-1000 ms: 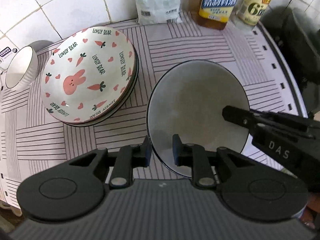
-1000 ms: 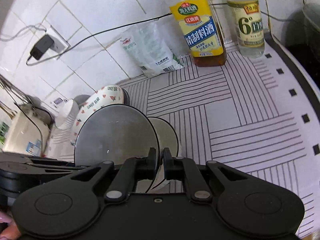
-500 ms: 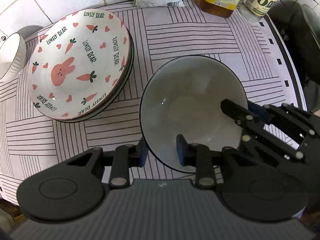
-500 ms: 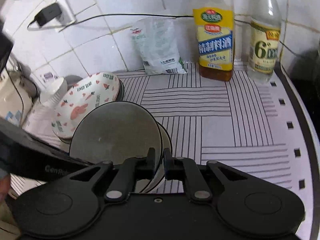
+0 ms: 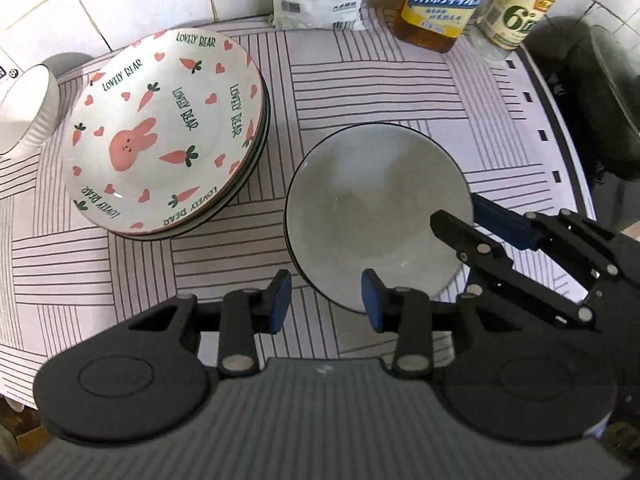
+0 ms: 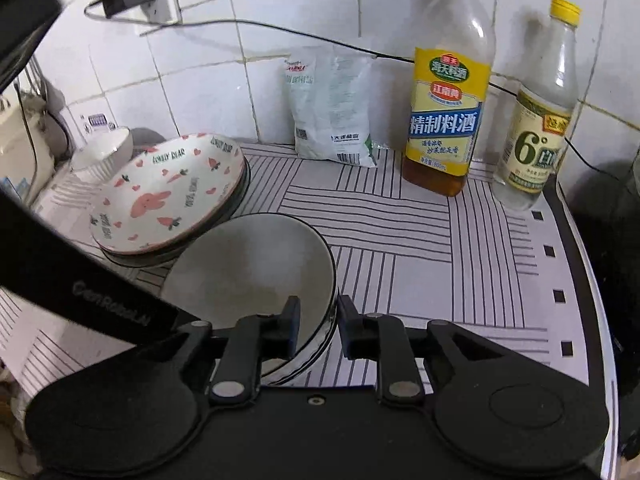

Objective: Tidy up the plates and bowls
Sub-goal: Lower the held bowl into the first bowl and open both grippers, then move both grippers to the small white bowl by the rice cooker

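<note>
A grey bowl (image 5: 376,216) with a dark rim lies upright, nested on like bowls (image 6: 320,344), on the striped mat. My left gripper (image 5: 325,300) straddles its near rim; the jaws are opening and the blue pads (image 5: 280,300) stand off the rim. My right gripper (image 6: 319,316) straddles the bowl's (image 6: 248,268) right rim; its jaws are opening too, with a gap on each side. The right gripper (image 5: 460,214) also shows in the left wrist view. To the left is a stack of rabbit-and-carrot plates (image 5: 164,152) (image 6: 168,196).
A white ribbed bowl (image 5: 24,112) stands at the far left by the wall. A white bag (image 6: 332,112) and two bottles (image 6: 444,120) (image 6: 536,132) line the tiled wall, with a cable behind them. Dark cookware (image 5: 600,112) sits past the mat's right edge.
The grey bowl went from tilted on edge to lying flat on the bowls below. Both grippers, shut on its rim before, have opened off it.
</note>
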Demonstrator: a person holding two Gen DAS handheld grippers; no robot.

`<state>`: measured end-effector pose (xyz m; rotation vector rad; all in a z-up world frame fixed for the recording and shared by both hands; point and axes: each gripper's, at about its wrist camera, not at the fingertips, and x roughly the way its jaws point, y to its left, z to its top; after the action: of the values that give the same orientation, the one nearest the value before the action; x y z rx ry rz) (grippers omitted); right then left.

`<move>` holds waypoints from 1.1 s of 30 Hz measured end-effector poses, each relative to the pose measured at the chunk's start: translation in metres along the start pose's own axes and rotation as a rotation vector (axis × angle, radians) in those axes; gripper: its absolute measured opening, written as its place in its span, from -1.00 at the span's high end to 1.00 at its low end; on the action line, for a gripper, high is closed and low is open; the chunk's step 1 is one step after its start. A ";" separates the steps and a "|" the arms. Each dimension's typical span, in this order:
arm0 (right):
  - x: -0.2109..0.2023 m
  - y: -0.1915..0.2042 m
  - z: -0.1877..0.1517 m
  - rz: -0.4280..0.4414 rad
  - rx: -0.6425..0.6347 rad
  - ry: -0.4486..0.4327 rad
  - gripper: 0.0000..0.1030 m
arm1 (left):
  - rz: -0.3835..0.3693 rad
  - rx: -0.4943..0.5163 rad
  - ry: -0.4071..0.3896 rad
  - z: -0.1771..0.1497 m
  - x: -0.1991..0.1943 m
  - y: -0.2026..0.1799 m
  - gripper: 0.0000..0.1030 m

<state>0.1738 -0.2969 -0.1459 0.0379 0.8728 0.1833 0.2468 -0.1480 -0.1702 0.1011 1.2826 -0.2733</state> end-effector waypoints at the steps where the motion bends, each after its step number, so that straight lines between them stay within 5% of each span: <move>1: -0.004 0.000 0.000 0.009 0.010 0.002 0.47 | -0.001 0.006 -0.007 -0.003 -0.005 -0.001 0.23; 6: -0.028 -0.002 -0.004 0.009 0.020 0.001 0.15 | -0.010 0.022 -0.044 -0.018 -0.027 -0.003 0.18; 10: -0.045 -0.006 -0.008 0.003 0.026 0.006 -0.18 | -0.028 0.024 -0.103 -0.032 -0.047 -0.004 -0.06; 19: -0.076 0.007 -0.012 0.026 -0.003 0.013 -0.43 | -0.048 0.002 -0.169 -0.062 -0.076 0.004 -0.28; 22: -0.081 0.017 -0.013 0.038 -0.028 0.037 -0.83 | -0.047 -0.009 -0.177 -0.071 -0.084 0.010 -0.42; 33: -0.099 0.049 -0.024 0.041 -0.070 0.045 -0.84 | -0.060 -0.013 -0.210 -0.108 -0.111 0.049 -0.76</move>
<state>0.0866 -0.2674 -0.0814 -0.0137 0.9105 0.2534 0.1301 -0.0605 -0.0990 0.0219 1.0800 -0.3179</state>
